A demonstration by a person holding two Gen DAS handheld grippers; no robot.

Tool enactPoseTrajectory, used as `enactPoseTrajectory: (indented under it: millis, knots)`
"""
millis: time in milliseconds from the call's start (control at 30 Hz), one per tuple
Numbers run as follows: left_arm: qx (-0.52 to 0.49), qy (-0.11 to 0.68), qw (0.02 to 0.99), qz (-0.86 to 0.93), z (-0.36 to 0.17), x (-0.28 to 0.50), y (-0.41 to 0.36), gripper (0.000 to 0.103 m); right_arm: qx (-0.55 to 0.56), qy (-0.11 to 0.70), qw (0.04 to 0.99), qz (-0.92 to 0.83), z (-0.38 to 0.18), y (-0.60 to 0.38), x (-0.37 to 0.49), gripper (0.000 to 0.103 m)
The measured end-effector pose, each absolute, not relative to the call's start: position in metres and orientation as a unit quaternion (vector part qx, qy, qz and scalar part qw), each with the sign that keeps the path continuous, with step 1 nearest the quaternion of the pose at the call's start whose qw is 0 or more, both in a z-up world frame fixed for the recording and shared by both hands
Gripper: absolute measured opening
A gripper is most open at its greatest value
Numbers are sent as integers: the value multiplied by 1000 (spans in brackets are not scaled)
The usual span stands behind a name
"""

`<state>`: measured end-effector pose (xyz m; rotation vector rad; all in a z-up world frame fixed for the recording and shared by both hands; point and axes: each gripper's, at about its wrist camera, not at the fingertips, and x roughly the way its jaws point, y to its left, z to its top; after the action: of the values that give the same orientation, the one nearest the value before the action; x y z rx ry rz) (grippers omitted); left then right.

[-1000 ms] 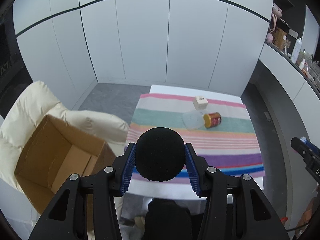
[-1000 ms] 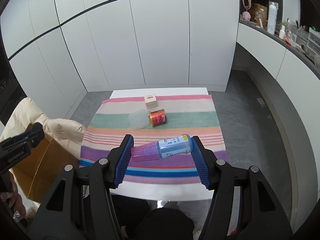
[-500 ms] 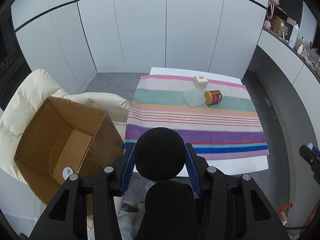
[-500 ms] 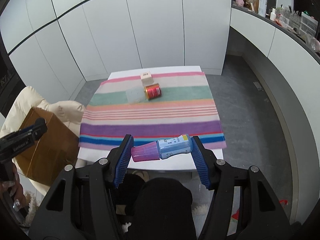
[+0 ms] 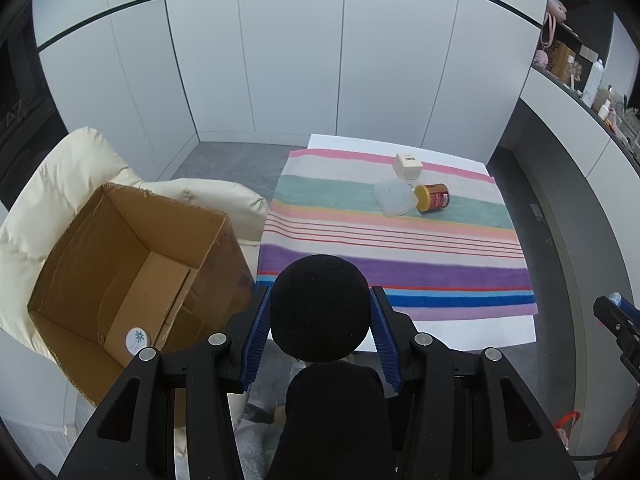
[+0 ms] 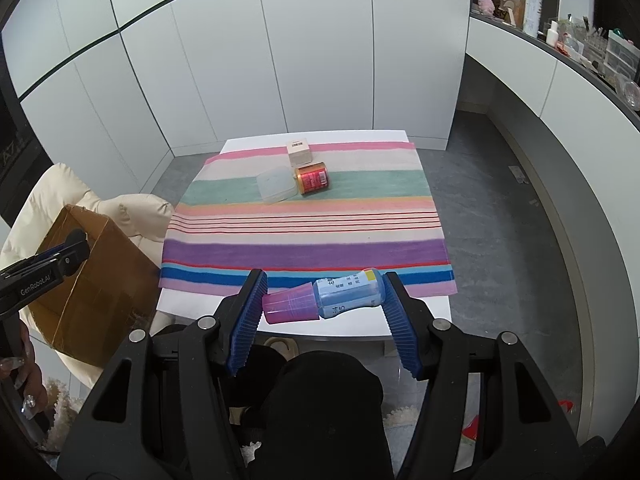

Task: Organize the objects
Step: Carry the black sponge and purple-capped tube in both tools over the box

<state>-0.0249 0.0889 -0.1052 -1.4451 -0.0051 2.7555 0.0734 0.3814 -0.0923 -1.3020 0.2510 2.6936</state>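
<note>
Gripping a round, matte black foam ball [image 5: 320, 308], my left gripper [image 5: 320, 328] has its ribbed blue jaws pressed against the ball's two sides. It hangs off the near edge of the bench [image 5: 460, 332], beside an open brown cardboard box [image 5: 120, 264] that sits on a puffy cream cushion [image 5: 52, 188]. Inside the box lies a flat cardboard piece with a round white sticker [image 5: 137, 340].

My right gripper [image 6: 324, 304] pinches a small bottle [image 6: 348, 294] lengthwise, its jaws set wide: one pad on the translucent pink cap [image 6: 290, 304], the other on the base of the pale blue labelled body. It is held sideways over the bench's near edge.

A woven cloth [image 6: 304, 232] in pink, teal, purple and blue stripes covers most of the white bench. At its far end sit a small cream carton [image 6: 299, 151], a frosted clear plastic lid [image 6: 277, 184] and a red can [image 6: 314, 177] lying on its side, the lid touching the can.
</note>
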Motion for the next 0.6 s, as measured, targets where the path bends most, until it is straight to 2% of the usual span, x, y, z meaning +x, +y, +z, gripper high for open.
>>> enactPoseTrajectory:
  millis: [300,600]
  knots:
    - [-467,-23,-23,883,-107,-13,44,49,-434,67,29,898,-93,344,52,61]
    - [-462,-58,-95,880,-104,12,-26,49,-444,23,-66,894,-101,265,28,61]
